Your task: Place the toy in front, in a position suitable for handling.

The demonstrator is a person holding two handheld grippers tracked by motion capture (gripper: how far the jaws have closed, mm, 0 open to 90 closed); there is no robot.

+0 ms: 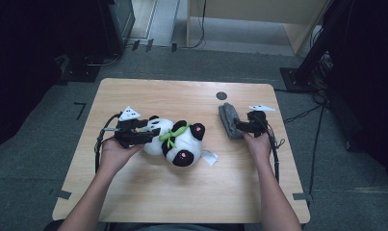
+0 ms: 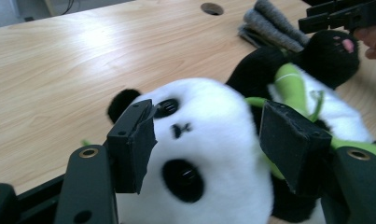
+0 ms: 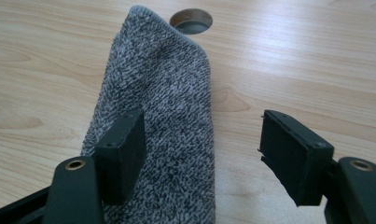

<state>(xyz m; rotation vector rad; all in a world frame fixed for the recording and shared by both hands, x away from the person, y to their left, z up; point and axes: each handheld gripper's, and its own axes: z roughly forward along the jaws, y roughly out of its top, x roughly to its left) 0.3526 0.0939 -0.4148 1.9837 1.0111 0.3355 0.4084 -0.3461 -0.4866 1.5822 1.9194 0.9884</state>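
Note:
A black-and-white plush panda [image 1: 179, 139] with a green scarf lies on its back at the middle of the wooden table [image 1: 182, 192]. My left gripper [image 1: 152, 133] reaches in from its left. In the left gripper view the panda's head [image 2: 223, 163] sits between the jaws of the left gripper [image 2: 208, 128], whose pads stand at either side without squeezing the plush. A grey knitted cloth [image 1: 228, 118] lies folded at the right. My right gripper [image 1: 238, 126] hovers open at its near end. One pad of the right gripper [image 3: 202, 140] is over the cloth [image 3: 167, 93], the other over bare wood.
A round cable hole [image 1: 221, 96] is cut in the table just beyond the cloth. A white tag [image 1: 210, 158] lies beside the panda's feet. Dark equipment stands and cables ring the table on the floor.

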